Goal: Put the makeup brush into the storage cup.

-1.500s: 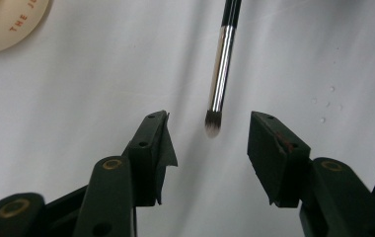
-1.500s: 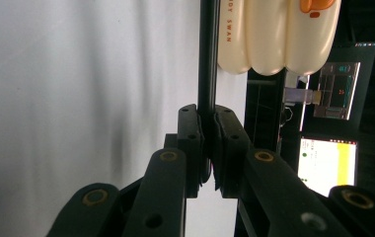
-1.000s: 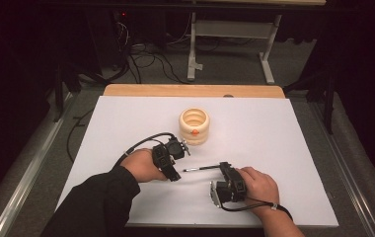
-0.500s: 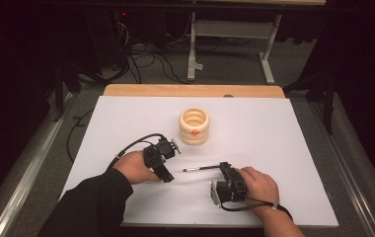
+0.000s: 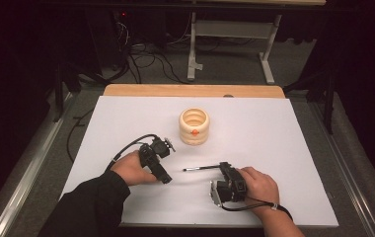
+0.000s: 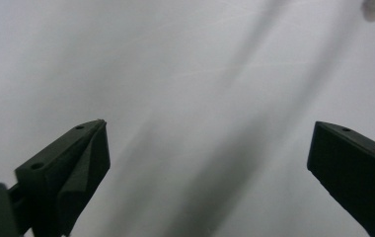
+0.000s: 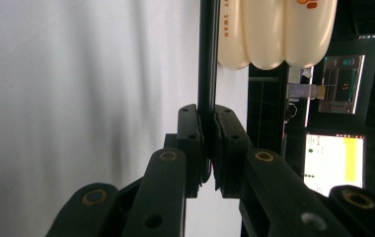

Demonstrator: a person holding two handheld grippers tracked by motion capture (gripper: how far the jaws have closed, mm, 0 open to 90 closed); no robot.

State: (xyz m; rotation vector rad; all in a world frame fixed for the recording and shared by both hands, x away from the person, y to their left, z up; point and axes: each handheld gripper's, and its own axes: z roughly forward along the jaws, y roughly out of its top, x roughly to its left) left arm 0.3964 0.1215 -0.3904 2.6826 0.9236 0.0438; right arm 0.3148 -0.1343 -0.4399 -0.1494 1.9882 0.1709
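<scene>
holder (image 5: pixel 194 126) mid-table, behind both grippers | pen (image 5: pixel 201 168) between left gripper (image 5: pixel 165 178), right gripper (image 5: pixel 223 167)

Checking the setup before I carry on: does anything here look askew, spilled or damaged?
Nothing stands out. The cream holder stands upright on the white table, the right gripper clamps the black pen cleanly, and the left gripper is open.

There was one slim black pen (image 5: pixel 203 168), one cream ribbed ring-stacked holder (image 5: pixel 194 126), and two black hand-held grippers.
</scene>
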